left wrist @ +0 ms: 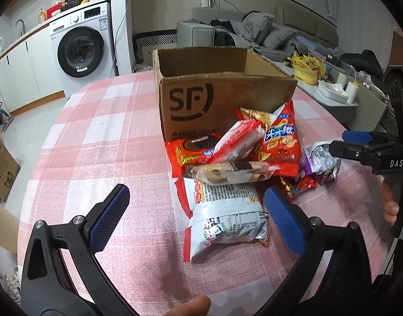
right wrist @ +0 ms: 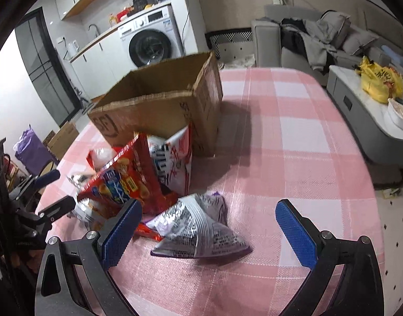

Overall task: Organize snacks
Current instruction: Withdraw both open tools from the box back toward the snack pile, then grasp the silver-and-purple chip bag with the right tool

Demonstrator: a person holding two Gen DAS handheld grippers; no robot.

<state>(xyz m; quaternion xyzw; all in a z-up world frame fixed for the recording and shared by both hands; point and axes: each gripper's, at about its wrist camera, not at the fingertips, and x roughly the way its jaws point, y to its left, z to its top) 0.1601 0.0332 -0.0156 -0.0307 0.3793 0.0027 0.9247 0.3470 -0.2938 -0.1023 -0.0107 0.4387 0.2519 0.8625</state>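
Note:
An open cardboard box (left wrist: 201, 100) marked SF stands on the pink checked table; it also shows in the right wrist view (right wrist: 159, 110). Several snack packets lie piled in front of it. My left gripper (left wrist: 198, 210) is open around a white and red packet (left wrist: 222, 218), not touching it. A red chip bag (left wrist: 280, 142) and a biscuit packet (left wrist: 193, 150) lie behind. My right gripper (right wrist: 209, 226) is open, with a silver and purple bag (right wrist: 198, 226) lying between its fingers; it shows at the right edge of the left view (left wrist: 356, 142). The red chip bag (right wrist: 127, 179) lies to the left.
The pink checked tablecloth (right wrist: 293, 137) stretches to the right of the box. A washing machine (left wrist: 80, 44) and counter stand beyond the table. A sofa with clothes (left wrist: 243, 31) and a low table with a yellow bag (right wrist: 380, 81) are at the right.

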